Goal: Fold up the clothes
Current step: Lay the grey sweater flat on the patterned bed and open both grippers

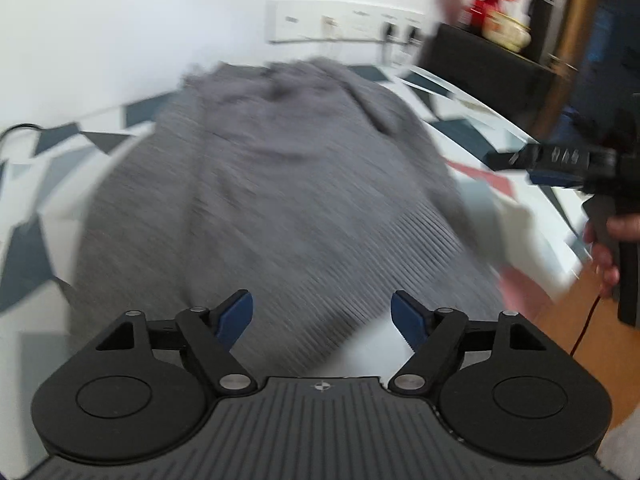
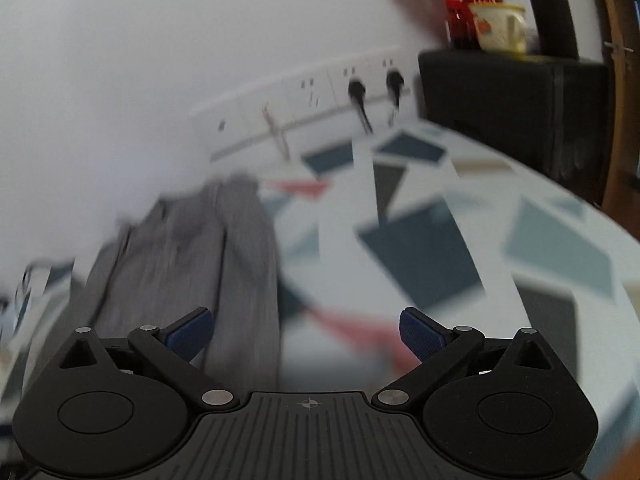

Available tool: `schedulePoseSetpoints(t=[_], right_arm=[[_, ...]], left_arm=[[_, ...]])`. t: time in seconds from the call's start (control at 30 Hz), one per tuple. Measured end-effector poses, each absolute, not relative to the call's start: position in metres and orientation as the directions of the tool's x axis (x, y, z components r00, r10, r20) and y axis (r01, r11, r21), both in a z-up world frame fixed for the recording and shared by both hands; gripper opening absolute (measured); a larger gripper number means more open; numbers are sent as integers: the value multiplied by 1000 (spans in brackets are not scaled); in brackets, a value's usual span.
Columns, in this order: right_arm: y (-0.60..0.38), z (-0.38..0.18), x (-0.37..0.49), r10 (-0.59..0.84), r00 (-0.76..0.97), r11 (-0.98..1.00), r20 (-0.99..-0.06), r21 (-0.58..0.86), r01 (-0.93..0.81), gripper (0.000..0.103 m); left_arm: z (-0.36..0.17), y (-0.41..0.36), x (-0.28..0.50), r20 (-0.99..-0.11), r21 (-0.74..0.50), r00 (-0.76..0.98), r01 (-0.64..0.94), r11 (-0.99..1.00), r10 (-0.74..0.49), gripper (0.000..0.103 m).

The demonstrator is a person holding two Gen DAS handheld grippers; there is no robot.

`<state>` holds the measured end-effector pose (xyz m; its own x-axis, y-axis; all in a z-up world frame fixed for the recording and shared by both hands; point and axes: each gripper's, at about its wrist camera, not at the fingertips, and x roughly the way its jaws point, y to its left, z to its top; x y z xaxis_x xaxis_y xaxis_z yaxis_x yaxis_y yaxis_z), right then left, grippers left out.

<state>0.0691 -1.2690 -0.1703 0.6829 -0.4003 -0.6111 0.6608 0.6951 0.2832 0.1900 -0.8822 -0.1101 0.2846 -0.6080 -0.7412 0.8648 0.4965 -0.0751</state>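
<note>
A grey ribbed knit garment (image 1: 272,200) lies spread on a table with a geometric-patterned cloth (image 1: 480,128). My left gripper (image 1: 322,316) is open and empty, hovering over the garment's near hem. My right gripper (image 2: 306,332) is open and empty above the tablecloth (image 2: 440,256), with the garment (image 2: 192,264) to its left. The right gripper (image 1: 496,158) also shows in the left wrist view at the right, held by a hand beyond the garment's right side. Both views are motion-blurred.
A white wall socket strip (image 2: 312,92) with two plugs runs along the back wall. A black cabinet (image 2: 516,100) at the back right carries a red vase (image 2: 476,4) with orange flowers and a cream mug (image 2: 500,28). Wooden floor (image 1: 576,328) shows beyond the table's right edge.
</note>
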Motion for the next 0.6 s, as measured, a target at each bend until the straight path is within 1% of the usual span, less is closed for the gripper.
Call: schedulePoseSetpoints(t=[0.07, 0.13, 0.17, 0.2, 0.27, 0.33, 0.4, 0.47, 0.5, 0.57, 0.6], right_arm=[[-1238, -178, 53, -360, 680, 751, -639, 235, 618, 94], [-1210, -184, 49, -319, 687, 800, -653, 202, 564, 94], [-1198, -186, 47, -303, 692, 819, -656, 192, 541, 94], [-1184, -187, 47, -286, 696, 838, -658, 180, 515, 95], [-1166, -190, 57, -246, 692, 869, -679, 162, 468, 101], [-1150, -194, 70, -212, 677, 893, -705, 141, 427, 102], [-1138, -198, 82, -201, 651, 911, -732, 104, 399, 102], [-1133, -203, 90, -204, 630, 922, -749, 68, 381, 93], [-1134, -204, 93, -206, 620, 921, -757, 63, 383, 88], [-1144, -202, 91, -216, 620, 900, -754, 93, 426, 69], [-1149, -200, 89, -233, 612, 885, -756, 96, 456, 44]], left_arm=[[-121, -882, 175, -749, -44, 276, 886, 461, -603, 79], [-129, -883, 166, -746, 22, 323, 886, 463, -582, 79], [-132, -884, 168, -741, 36, 343, 879, 476, -577, 79], [-133, -883, 171, -734, 38, 364, 865, 500, -573, 79], [-136, -882, 180, -728, 30, 391, 839, 544, -563, 79], [-141, -882, 189, -736, 17, 398, 819, 573, -547, 79], [-147, -880, 194, -739, 14, 404, 809, 588, -538, 82], [-150, -876, 196, -741, -15, 404, 789, 615, -536, 88], [-151, -873, 199, -746, -39, 398, 775, 631, -534, 88], [-151, -871, 198, -743, -34, 406, 771, 636, -531, 88], [-152, -870, 196, -741, -27, 411, 772, 635, -531, 88]])
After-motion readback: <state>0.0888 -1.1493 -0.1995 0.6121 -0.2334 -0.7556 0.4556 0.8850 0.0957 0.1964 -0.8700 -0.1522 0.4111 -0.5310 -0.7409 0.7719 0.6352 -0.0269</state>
